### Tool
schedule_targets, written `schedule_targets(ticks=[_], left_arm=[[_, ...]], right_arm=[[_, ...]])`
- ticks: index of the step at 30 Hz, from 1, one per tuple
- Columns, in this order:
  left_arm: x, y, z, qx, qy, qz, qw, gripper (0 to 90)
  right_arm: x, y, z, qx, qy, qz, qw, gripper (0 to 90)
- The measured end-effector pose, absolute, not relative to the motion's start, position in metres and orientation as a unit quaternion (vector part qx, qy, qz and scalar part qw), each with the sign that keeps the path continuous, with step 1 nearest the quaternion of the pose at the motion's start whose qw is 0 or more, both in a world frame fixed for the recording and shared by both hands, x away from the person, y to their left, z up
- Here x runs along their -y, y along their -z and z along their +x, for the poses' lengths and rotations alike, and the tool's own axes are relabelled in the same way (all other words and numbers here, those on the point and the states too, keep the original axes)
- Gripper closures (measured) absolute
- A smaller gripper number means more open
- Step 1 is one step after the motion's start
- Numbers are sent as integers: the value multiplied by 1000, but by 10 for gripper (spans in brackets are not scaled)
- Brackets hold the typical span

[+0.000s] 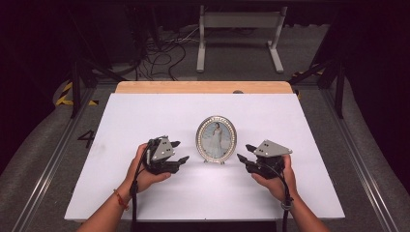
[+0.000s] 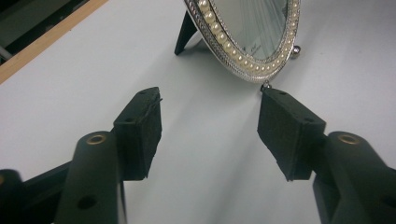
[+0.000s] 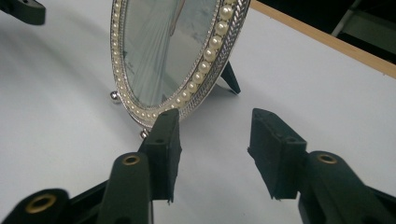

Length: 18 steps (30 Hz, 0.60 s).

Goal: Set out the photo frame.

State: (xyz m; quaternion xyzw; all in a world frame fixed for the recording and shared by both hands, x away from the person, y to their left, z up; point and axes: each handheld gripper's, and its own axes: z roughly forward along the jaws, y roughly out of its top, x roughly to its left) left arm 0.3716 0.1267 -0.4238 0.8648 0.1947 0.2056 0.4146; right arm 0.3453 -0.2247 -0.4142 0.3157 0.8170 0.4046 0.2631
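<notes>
An oval picture frame (image 1: 216, 139) with a pearl-beaded silver rim stands upright near the middle of the white table (image 1: 145, 111), propped on a dark back leg; it holds a photo of a figure in a white dress. My left gripper (image 1: 179, 152) sits just left of the frame, open, with nothing between its pads. In the left gripper view the frame (image 2: 247, 32) rises just beyond the right pad (image 2: 285, 130). My right gripper (image 1: 245, 152) is open just right of the frame. In the right gripper view the frame (image 3: 173, 51) stands beyond the left pad (image 3: 163, 149).
The white table has a wooden strip (image 1: 203, 87) along its far edge. Beyond it on the floor stand a white metal stand (image 1: 240, 34) and tangled cables (image 1: 159, 55). Dark posts flank the table on both sides.
</notes>
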Motion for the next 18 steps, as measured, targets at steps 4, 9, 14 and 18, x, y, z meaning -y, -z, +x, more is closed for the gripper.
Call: schedule_targets(ticks=[4,9,14,18], left_arm=[[-133,426,368,-195,-210,867,407,342],[-143,428,363,-201,-213,865,408,288],[-152,432,357,-207,-219,864,404,219],[-159,434,353,-213,-221,862,403,192]], right_arm=[[226,415,343,-820,-396,311,272,464],[230,417,341,-820,-387,317,279,373],[236,420,340,-817,-384,325,281,315],[242,422,338,-814,-391,325,279,297]])
